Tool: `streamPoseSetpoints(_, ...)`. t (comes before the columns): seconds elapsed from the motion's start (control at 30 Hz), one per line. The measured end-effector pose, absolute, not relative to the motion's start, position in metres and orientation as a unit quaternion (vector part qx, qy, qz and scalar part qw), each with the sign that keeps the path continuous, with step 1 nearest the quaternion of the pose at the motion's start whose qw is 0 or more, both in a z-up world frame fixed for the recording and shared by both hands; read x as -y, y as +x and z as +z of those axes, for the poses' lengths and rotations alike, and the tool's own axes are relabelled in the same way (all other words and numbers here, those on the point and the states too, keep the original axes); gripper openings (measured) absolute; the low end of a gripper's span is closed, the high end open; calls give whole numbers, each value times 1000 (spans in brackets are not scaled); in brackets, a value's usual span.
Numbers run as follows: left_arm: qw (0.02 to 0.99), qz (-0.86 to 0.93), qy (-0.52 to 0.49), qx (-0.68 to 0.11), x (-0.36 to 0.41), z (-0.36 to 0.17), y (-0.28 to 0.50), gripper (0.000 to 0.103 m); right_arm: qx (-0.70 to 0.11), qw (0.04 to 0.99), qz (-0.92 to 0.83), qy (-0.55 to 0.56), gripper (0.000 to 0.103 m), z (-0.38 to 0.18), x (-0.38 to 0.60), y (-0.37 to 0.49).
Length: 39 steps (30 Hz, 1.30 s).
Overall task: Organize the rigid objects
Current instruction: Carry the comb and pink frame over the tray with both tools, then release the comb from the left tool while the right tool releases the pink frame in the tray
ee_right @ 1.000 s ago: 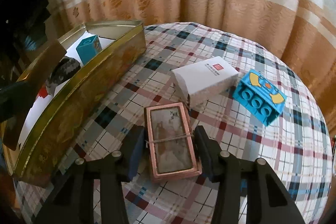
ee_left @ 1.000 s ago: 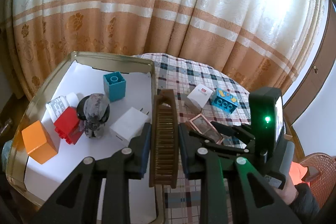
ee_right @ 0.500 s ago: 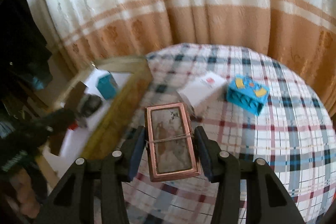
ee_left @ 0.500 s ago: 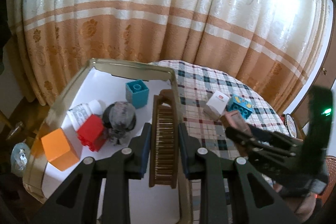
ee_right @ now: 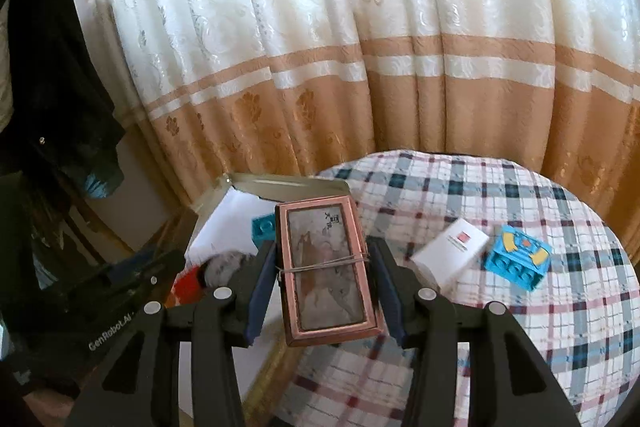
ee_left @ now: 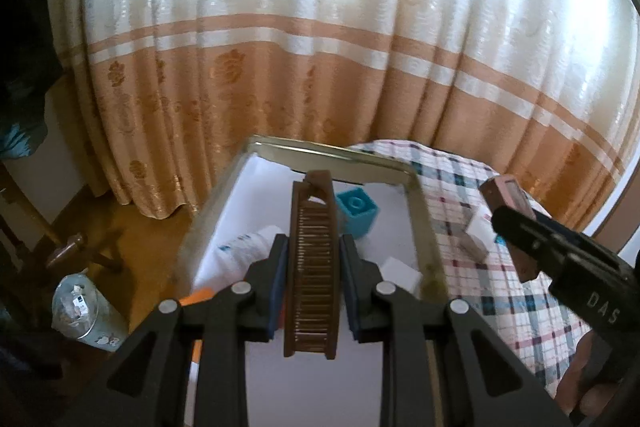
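Left wrist, comb hides tray contents

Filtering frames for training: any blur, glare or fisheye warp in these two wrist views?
Left wrist view: backlit curtain blown out at the top; tray rim motion-smeared; brown comb in the jaws stays sharp. Right wrist view: same bright curtain; copper-framed box crisp, tablecloth and tray edges softly blurred. Both: strong barrel distortion, dark vignette at the corners.
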<state>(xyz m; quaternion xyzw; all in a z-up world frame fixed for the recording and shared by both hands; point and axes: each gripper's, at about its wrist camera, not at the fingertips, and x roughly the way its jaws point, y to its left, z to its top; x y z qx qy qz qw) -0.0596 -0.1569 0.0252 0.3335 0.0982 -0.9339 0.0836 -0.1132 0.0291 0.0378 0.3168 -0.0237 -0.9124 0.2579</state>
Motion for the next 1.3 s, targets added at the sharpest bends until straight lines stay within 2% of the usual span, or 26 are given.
streamPoseSetpoints(0.4, 111, -926, 348, -90, 177, 21, -89, 24, 53, 247, -911, 325, 51, 33, 8, -131)
streamPoseSetpoints(0.73, 127, -918, 368, -73, 177, 16, -109, 24, 15, 207, -919, 334, 51, 18, 24, -158)
streamPoseSetpoints(1.3, 133, -905, 400, -59, 172, 6, -120, 24, 6, 226, -901, 371, 51, 8, 53, -196)
